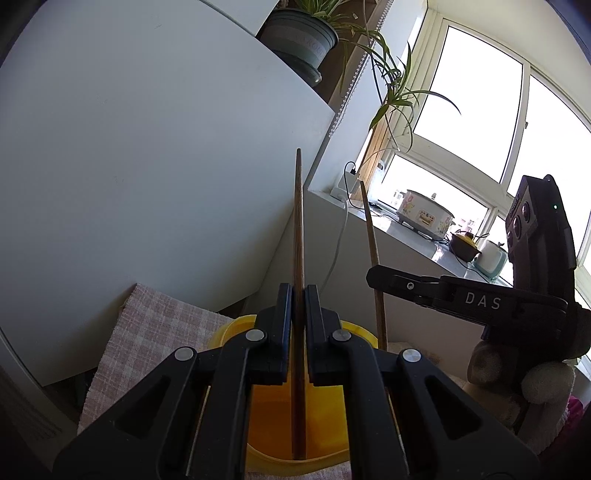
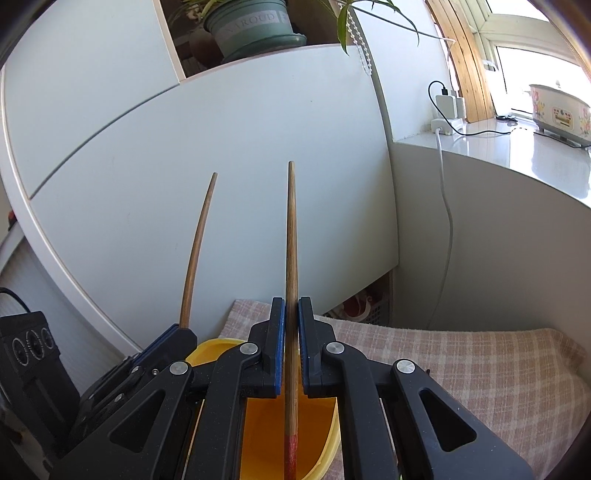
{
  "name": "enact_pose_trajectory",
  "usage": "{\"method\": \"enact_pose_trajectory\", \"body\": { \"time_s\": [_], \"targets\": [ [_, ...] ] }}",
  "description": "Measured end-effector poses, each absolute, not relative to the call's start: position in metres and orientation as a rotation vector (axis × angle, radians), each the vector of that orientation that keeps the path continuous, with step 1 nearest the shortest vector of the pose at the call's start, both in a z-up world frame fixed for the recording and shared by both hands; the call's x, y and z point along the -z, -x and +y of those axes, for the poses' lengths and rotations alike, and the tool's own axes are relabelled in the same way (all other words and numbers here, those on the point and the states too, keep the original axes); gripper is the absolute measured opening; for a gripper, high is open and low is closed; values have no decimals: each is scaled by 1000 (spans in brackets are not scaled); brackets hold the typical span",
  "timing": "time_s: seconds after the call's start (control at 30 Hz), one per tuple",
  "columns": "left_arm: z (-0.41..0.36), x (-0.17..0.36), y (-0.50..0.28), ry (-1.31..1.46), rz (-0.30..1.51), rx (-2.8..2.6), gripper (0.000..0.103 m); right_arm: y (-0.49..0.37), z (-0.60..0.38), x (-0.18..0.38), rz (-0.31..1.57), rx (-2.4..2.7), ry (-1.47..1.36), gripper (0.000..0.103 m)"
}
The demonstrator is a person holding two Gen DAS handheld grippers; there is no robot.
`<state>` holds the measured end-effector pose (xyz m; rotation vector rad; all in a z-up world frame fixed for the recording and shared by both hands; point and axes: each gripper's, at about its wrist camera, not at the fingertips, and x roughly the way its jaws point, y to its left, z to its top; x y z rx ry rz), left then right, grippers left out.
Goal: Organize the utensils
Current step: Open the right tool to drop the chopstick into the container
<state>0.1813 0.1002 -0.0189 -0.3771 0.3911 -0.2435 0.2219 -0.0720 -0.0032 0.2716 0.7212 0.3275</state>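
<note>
My left gripper (image 1: 298,295) is shut on a brown wooden chopstick (image 1: 298,229) that stands upright, its lower end inside a yellow cup (image 1: 236,326). My right gripper (image 2: 291,306) is shut on a second chopstick (image 2: 291,240) with a red lower end, also upright over the yellow cup (image 2: 207,349). In the left wrist view the right gripper (image 1: 376,273) comes in from the right, holding its chopstick (image 1: 371,236). In the right wrist view the left gripper (image 2: 183,330) and its chopstick (image 2: 195,251) show at the left.
The cup stands on a pink checked cloth (image 2: 461,362). A white cabinet (image 2: 221,166) is behind, with a potted plant (image 2: 255,26) on top. A counter (image 2: 517,147) at the right holds a floral cooker (image 2: 557,110) and a charger with cable (image 2: 445,122).
</note>
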Motion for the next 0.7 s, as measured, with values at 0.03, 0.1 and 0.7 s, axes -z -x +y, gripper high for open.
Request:
{"method": "enact_pose_trajectory", "body": {
  "time_s": [0.03,0.1,0.7],
  "targets": [
    [100,19,-180,377,391,244,4,-220,-73,3,722,-330,-273,5],
    [100,19,-177,376,390,244,4,-217,-74,3,724,-332,-273,5],
    [92,10,-140,353,409,253,5,-182,-95,1,737,-343,-271,28]
  ]
}}
